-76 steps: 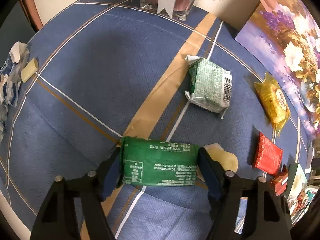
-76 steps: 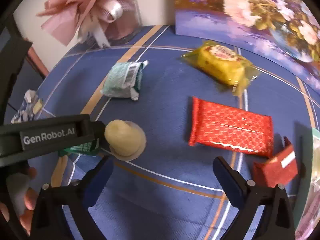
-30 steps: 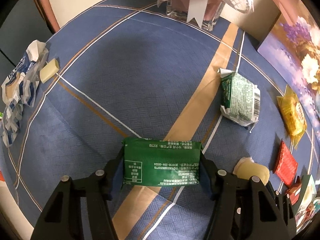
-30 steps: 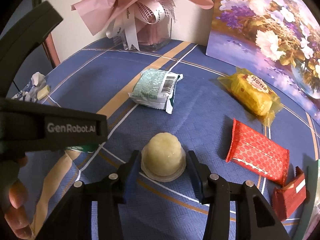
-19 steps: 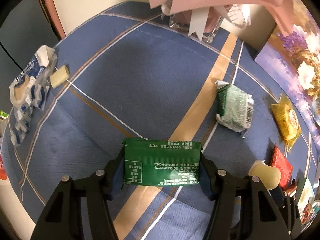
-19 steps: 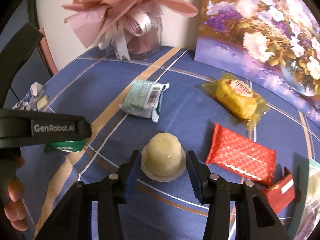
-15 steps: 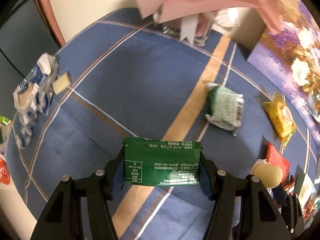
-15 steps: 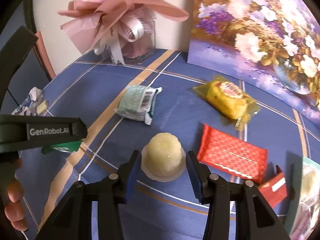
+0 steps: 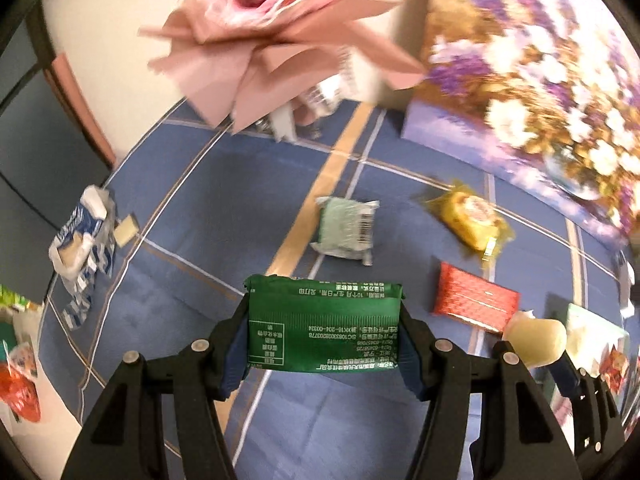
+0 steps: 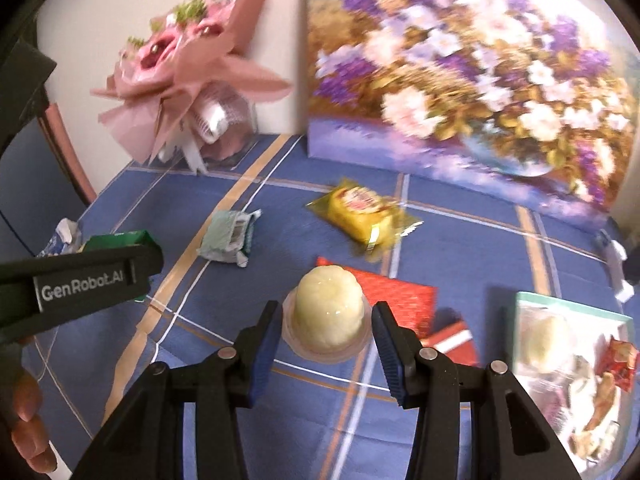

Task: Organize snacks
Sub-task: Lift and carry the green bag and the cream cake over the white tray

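My left gripper (image 9: 323,338) is shut on a green snack packet (image 9: 324,320) and holds it above the blue tablecloth (image 9: 224,184). My right gripper (image 10: 326,330) is shut on a pale yellow jelly cup (image 10: 326,312), lifted over a red packet (image 10: 404,294). The jelly cup also shows in the left wrist view (image 9: 538,338). On the cloth lie a pale green packet (image 10: 228,236), a yellow packet (image 10: 362,208) and a small red packet (image 10: 454,340). The left gripper's body (image 10: 80,280) fills the left side of the right wrist view.
A clear tray (image 10: 576,364) with several snacks sits at the right. A pink bouquet (image 10: 188,64) and a flower painting (image 10: 460,64) stand at the back. A torn blue-white wrapper (image 9: 80,240) lies at the table's left edge.
Both grippers have risen and tilted up, each still holding its snack. The jelly cup now hangs over the red packet, and the snack tray has come into view at the right.
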Available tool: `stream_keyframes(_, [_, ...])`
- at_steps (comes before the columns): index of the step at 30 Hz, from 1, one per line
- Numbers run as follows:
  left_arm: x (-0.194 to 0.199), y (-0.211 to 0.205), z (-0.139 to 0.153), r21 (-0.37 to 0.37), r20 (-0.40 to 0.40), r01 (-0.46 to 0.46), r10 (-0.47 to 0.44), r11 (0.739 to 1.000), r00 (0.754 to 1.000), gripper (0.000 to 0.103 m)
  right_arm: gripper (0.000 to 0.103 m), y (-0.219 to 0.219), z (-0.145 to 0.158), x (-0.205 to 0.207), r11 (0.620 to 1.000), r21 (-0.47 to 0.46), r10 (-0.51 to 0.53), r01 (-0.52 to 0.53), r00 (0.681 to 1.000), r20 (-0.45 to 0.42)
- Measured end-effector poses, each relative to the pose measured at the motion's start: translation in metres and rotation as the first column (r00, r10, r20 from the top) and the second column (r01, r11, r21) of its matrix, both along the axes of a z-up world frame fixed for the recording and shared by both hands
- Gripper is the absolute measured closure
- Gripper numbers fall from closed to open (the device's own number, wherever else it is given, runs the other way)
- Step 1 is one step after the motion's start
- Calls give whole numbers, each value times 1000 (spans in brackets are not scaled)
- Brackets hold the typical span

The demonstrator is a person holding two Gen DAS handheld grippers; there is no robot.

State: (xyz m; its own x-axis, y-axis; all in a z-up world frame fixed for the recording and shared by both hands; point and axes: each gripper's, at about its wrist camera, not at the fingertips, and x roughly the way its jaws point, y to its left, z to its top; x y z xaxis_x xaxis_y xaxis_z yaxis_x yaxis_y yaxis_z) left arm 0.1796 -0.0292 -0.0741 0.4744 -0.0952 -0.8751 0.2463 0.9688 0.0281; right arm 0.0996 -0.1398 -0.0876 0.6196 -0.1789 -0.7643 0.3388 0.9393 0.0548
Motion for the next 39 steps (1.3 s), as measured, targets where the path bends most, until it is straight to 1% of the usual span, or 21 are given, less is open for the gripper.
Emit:
stream_keyframes(2, [-11,-11,7,8,15,28,-29,1000,999,39,54,-6,5,-9,1000,-8,-26,26,1000,7])
stream_keyframes(7, [-35,-39,21,40,50,97,-99,995,994,39,54,-30,14,-35,995,25,-96,95,995,22])
stream_keyframes(10, [-50,-56,28,35,57,120,-122,992,991,39,54,-43,16,-50,991,43,-126,125,992,17])
stream_keyframes(13, [-67,-75,30,50,69,155,-159,987,985,39,54,-55,19,-67,986,31,-163,163,987,10])
stream_keyframes(15, [-79,-86,30,63,73,179,-184,982,980,39,54,-64,22,-78,980,25,-198,198,980,10])
stream_keyframes(20, [-100,-110,29,98,86,213,-221,972,972,39,54,-94,26,-102,964,64,-260,258,966,13])
stream_keyframes(25, [-125,-138,29,108,99,268,-279,957,955,39,54,-128,29,-132,935,89,-347,344,938,17])
stream_keyframes(29, [-144,-163,25,98,82,335,-343,937,936,39,54,-154,33,-155,909,89,-410,406,912,20])
stream_keyframes(34, [-163,-196,8,58,17,411,-412,910,911,39,54,-188,34,-185,878,80,-475,472,880,21])
stream_keyframes(39, [-176,-217,-9,62,-29,441,-440,895,898,39,54,-216,28,-211,849,111,-522,517,853,20])
